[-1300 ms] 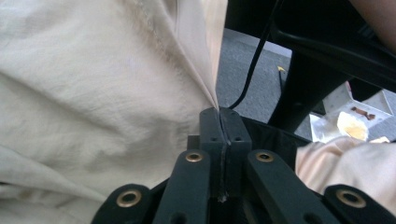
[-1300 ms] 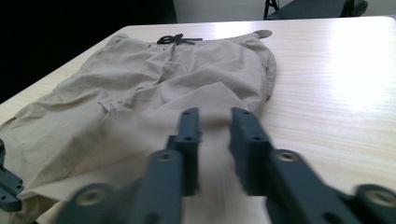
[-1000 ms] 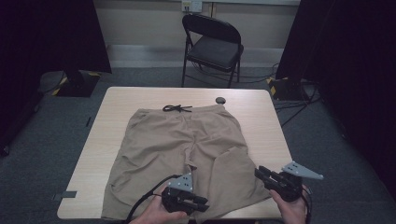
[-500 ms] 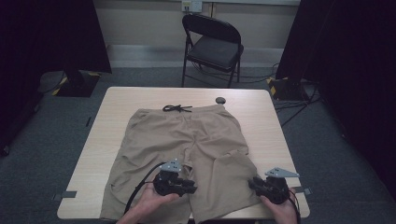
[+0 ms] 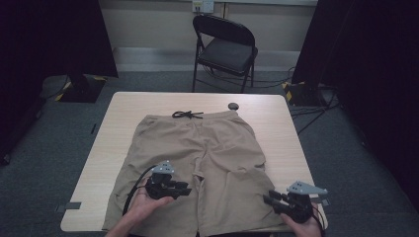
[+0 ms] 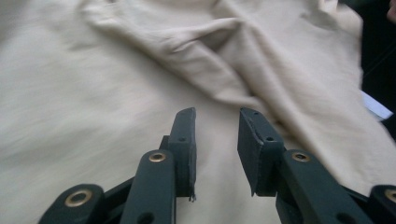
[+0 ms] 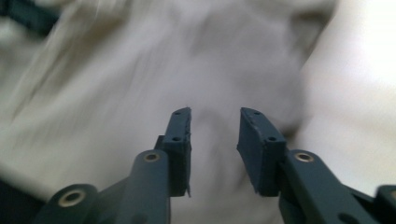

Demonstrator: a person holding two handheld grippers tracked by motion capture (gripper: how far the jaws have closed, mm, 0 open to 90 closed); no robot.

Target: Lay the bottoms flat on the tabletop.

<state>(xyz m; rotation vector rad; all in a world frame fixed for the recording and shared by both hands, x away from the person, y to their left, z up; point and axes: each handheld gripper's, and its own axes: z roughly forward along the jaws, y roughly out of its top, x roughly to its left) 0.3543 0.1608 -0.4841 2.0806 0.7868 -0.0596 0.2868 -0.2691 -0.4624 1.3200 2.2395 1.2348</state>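
Grippers (image 5: 185, 188) (image 5: 268, 199) moved farther apart.

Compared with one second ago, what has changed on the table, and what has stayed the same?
The left hand-held gripper moved left along the shorts, to its own side of the crotch; the right hand-held gripper drew back toward the near right hem. Both are open and grip nothing. The shorts, the drawstring and the small dark disc stayed put.

The left tool (image 5: 185, 190) sits low in the left hand (image 5: 143, 207), jaws parted and pointing right. The right tool (image 5: 269, 200), jaws also apart though blurred, points left from the right hand (image 5: 306, 228).
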